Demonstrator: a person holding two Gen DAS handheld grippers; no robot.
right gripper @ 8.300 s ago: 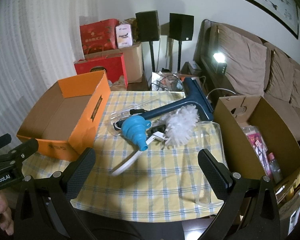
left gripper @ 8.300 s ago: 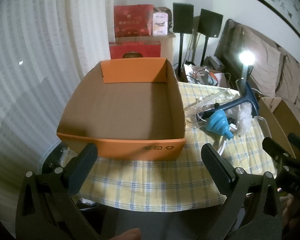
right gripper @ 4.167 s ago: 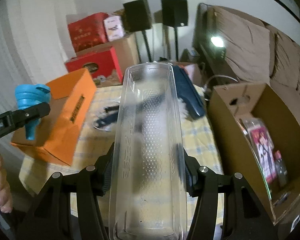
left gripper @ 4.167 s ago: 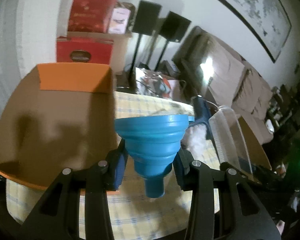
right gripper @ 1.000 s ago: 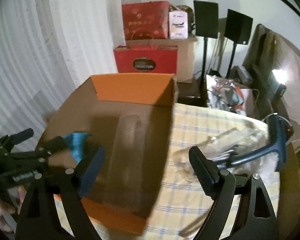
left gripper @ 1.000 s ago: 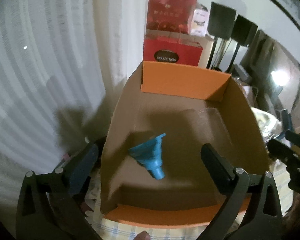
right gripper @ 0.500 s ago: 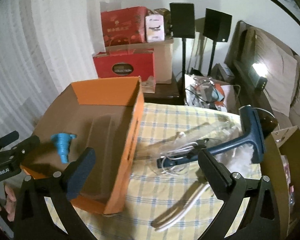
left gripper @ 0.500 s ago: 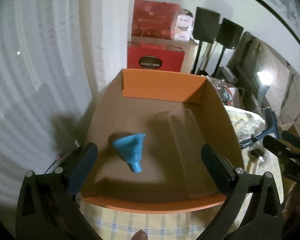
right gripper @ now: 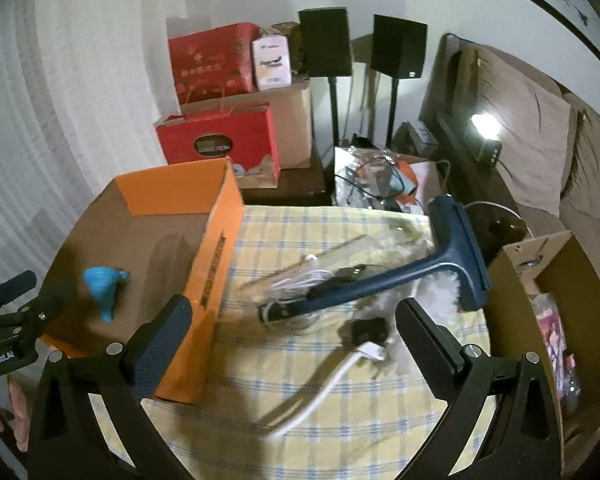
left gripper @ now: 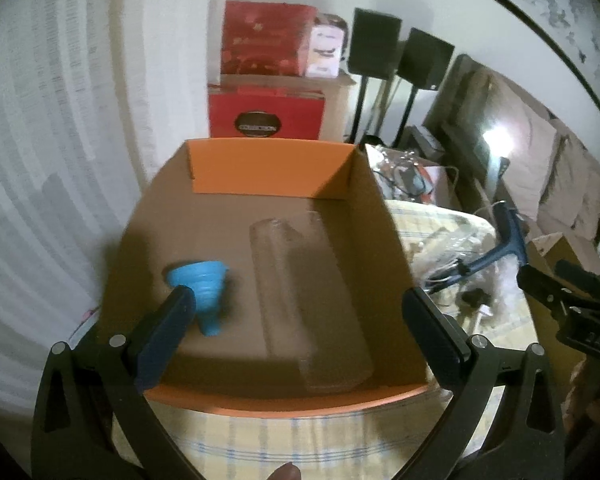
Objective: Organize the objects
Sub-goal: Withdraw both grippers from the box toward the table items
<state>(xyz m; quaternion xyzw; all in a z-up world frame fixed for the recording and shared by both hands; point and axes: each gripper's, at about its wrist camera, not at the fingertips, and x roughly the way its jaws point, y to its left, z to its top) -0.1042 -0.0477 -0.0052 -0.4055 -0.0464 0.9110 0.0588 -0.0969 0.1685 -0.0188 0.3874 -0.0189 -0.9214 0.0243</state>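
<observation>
Orange box (left gripper: 272, 176) at table's (right gripper: 228, 412) left edge: floor open between blue funnel (left gripper: 202, 292) and clear container (left gripper: 312, 304). Squeegee (right gripper: 400, 276), white cable (right gripper: 324, 384), clutter block centre; near edge bare.

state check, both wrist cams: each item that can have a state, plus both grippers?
orange box: open-topped, upright on the checked tablecloth
blue funnel: lying in the box, spout toward the camera
clear container: lying on its side in the box, beside the funnel
blue squeegee: lying on the table, outside the box
left gripper: open, empty
right gripper: open, empty
</observation>
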